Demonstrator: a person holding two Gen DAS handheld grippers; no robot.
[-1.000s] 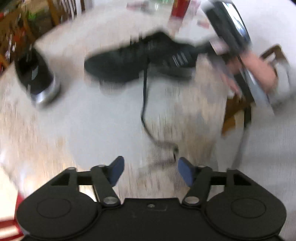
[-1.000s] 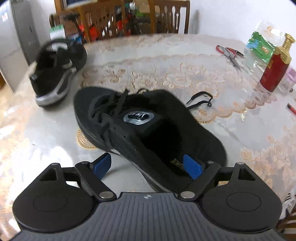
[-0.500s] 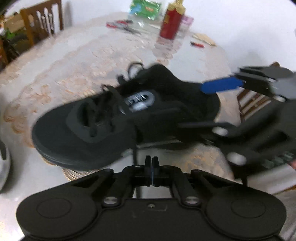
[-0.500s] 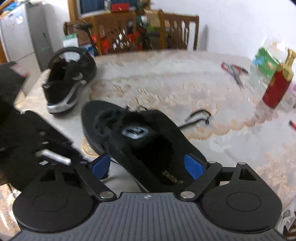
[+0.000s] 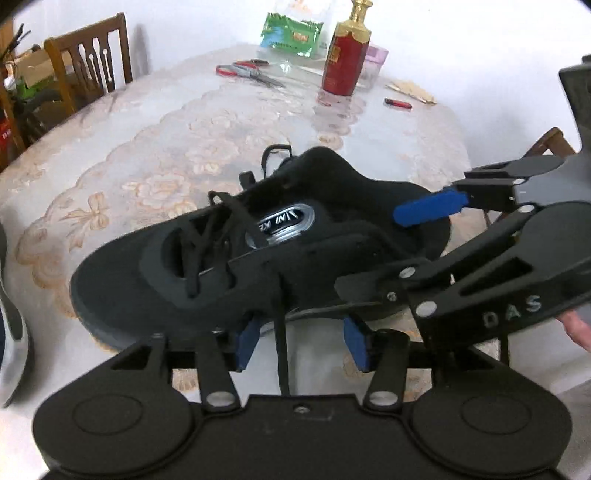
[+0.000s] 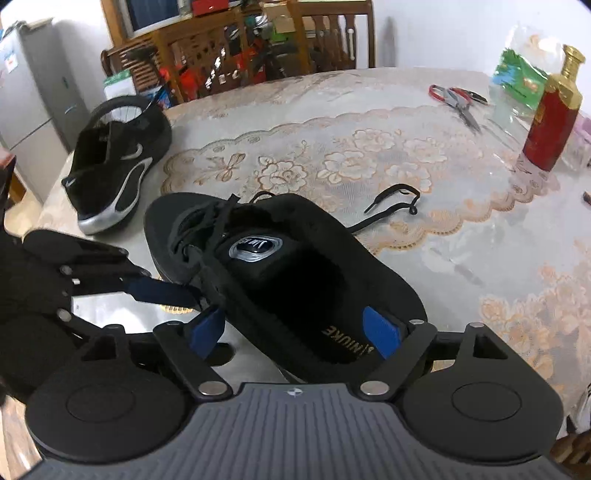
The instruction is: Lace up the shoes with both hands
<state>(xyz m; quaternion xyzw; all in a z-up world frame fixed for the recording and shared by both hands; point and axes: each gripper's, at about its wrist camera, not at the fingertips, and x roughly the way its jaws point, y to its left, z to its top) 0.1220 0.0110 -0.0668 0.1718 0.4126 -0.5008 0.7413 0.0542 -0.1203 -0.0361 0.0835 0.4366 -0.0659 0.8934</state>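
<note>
A black shoe (image 5: pixel 236 258) lies on the table, toe to the left, partly laced; it also shows in the right wrist view (image 6: pixel 295 273). My left gripper (image 5: pixel 301 341) is open at the shoe's near side, and one black lace end (image 5: pixel 281 347) hangs down between its blue pads without being pinched. My right gripper (image 6: pixel 295 332) is open around the shoe's heel, one pad inside the opening and one outside; it shows from the side in the left wrist view (image 5: pixel 428 210). The other lace end (image 6: pixel 391 201) lies loose on the tablecloth beyond the shoe.
A second black and silver shoe (image 6: pixel 114 166) lies at the table's far left. A red bottle (image 6: pixel 552 125), scissors (image 6: pixel 458 101), a green packet (image 5: pixel 291 35) and a red lighter (image 5: pixel 398 103) sit at the far side. Wooden chairs (image 6: pixel 325 37) stand around the table.
My left gripper swung in close to the shoe, shut half a second ago, and now stands open with the lace between its pads. My right gripper stayed open around the heel.
</note>
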